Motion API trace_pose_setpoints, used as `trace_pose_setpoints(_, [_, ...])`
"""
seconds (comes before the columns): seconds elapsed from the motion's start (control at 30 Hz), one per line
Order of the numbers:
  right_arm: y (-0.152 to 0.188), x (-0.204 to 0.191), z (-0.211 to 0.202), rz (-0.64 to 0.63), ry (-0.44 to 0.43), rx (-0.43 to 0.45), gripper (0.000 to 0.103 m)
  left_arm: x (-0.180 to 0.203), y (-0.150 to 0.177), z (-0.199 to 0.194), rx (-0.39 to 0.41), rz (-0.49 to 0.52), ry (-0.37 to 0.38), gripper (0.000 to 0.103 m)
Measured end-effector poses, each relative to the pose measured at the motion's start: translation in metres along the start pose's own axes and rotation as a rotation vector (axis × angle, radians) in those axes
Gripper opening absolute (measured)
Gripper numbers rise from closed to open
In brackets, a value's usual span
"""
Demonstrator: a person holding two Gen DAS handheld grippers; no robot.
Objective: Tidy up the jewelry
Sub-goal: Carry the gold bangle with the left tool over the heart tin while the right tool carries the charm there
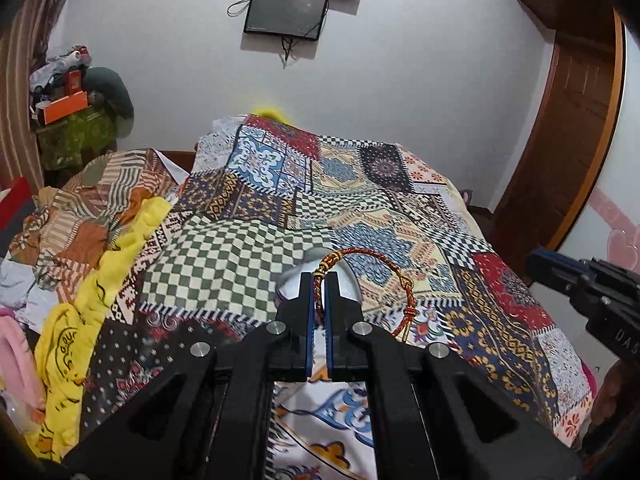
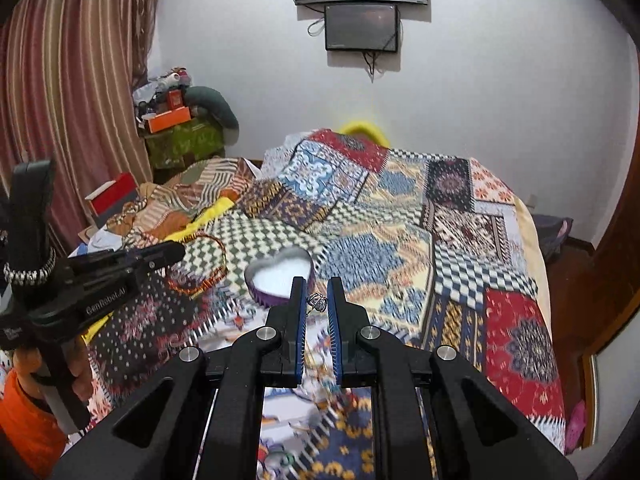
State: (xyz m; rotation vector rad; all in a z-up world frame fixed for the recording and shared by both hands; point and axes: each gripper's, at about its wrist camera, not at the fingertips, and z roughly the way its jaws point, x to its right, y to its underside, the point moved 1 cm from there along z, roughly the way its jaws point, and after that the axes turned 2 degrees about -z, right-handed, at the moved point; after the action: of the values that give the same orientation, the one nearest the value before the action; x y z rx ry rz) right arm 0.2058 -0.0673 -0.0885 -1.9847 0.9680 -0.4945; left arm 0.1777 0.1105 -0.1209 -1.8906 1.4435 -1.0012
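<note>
Jewelry is held in both grippers above a bed covered with a patchwork-print bedspread [image 2: 460, 240]. A red-and-gold braided cord bracelet [image 1: 362, 270] is pinched between the blue pads of the left gripper [image 1: 319, 280], whose jaws are nearly together on the cord; the loop arcs up and over to the right of the fingertips, and its knotted tail hangs down at the right side of the right finger. In the right wrist view the same gripper [image 2: 172, 254] comes in from the left, pointing right and slightly downward, with the bracelet [image 2: 204, 264] dangling below its tip, clear of the cloth. A hand grips its handle at the lower left (an orange sleeve [image 2: 24, 420] shows beneath it).

A small silver ring with an ornate top [image 2: 318, 303] sits between the pads of the right gripper [image 2: 317, 300], close to the tips; the jaws stand narrow, clamped on it. That gripper tilts downward over the near part of the bed, and in the left wrist view it [image 1: 560, 276] enters from the right edge.

Just beyond the right gripper's fingertips lies a heart-shaped box with a purple wall and white lining [image 2: 280, 276], open on the bedspread; nothing can be made out inside it. From the left wrist it [image 1: 296, 276] is mostly hidden behind the fingers.

Crumpled yellow cloth [image 1: 80, 300] lies at the left.
</note>
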Motion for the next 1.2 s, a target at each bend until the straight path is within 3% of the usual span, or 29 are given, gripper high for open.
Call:
trace_pose_setpoints(0.7, [-0.036, -0.008, 0.072, -0.065, -0.065, -0.052, 0.009, -0.024, -0.020, 0.086, -0.086, 0.024, -0.059, 0.003])
trace_pose_setpoints(1.2, [-0.028, -0.006, 0.149, -0.054, -0.191, -0.271, 0.009, -0.021, -0.006, 0.144, -0.221, 0.069, -0.028, 0.003])
